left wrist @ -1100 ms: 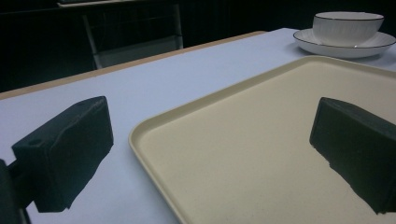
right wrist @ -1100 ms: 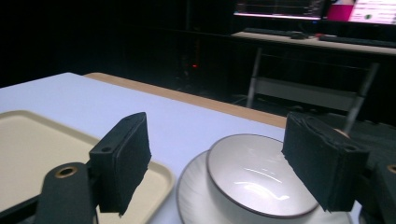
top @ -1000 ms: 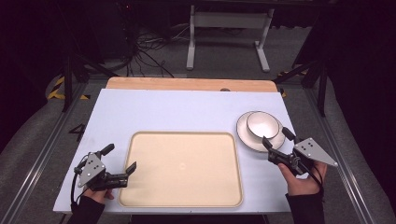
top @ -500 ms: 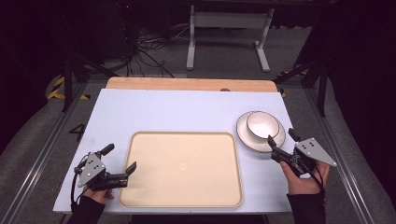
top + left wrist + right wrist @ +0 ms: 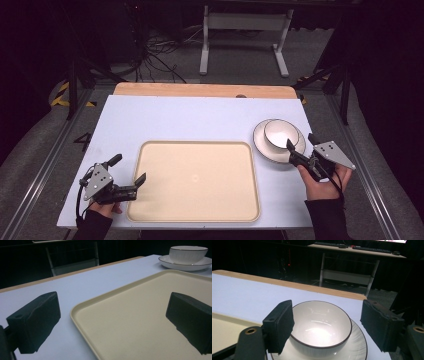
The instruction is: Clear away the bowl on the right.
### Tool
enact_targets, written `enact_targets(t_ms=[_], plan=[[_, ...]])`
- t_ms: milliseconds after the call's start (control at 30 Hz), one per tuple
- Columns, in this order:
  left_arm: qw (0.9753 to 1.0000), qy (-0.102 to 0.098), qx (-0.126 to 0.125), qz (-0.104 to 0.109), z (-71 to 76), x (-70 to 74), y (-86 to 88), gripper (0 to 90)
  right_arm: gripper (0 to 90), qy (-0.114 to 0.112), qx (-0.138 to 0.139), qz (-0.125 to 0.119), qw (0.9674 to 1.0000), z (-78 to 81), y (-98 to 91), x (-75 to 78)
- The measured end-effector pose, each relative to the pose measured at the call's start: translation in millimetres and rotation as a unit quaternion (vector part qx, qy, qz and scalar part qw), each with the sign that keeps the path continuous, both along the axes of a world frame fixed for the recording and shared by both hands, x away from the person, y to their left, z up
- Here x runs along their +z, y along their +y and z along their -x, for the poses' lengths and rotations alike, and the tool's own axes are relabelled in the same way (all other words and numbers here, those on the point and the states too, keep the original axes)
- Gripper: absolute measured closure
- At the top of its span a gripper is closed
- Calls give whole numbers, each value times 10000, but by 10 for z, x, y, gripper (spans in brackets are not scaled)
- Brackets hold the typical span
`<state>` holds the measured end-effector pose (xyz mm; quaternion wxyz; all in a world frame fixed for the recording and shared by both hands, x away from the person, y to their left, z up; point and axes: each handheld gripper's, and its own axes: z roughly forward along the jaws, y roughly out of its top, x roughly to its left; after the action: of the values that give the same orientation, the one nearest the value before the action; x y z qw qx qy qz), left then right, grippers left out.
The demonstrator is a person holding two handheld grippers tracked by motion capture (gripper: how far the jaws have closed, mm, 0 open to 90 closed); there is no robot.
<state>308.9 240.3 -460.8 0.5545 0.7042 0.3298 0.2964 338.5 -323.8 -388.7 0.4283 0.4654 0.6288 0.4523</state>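
We hold our right tool [image 5: 299,148] near the counter's [image 5: 200,120] right edge, its jaws spread wide and reaching the near side of the bowl [image 5: 279,134]. In the right gripper view the two black jaws stand on either side of the bowl [image 5: 319,327], the left one just beside its rim and the right one apart from it; neither clearly presses on it, and we cannot tell whether the left one touches. The bowl sits upright in a plate [image 5: 263,148], white with a dark rim line, and both stand toward the right edge of the counter, just beside the tray's [image 5: 196,215] far right corner. The plate [image 5: 359,347] shows under the bowl in the right gripper view too.

Our left tool [image 5: 127,171] rests near the counter's near left corner, jaws spread and with nothing between them, pointing at the tray's left edge. In the left gripper view one jaw hangs over the bare counter [image 5: 82,287] and the other over the tray [image 5: 140,315], with bowl [image 5: 188,254] and plate [image 5: 172,263] far off beyond it.
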Motion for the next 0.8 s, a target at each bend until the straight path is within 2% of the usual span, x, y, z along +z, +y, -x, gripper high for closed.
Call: enact_targets(t_ms=[267,367,667,800], plan=[[10000,1,-3,2,0,0,2,1,262,108,-115,98,9998,-268,-26,67],[10000,1,-8,1,0,0,2,1,262,138,-136,110,9998,-324,-38,76],[10000,8,-5,-9,0,1,1,1,261,331,-231,15,9992,-536,-135,116],[10000,8,-6,-11,-1,1,0,1,262,316,-215,-77,9992,-579,-148,138]])
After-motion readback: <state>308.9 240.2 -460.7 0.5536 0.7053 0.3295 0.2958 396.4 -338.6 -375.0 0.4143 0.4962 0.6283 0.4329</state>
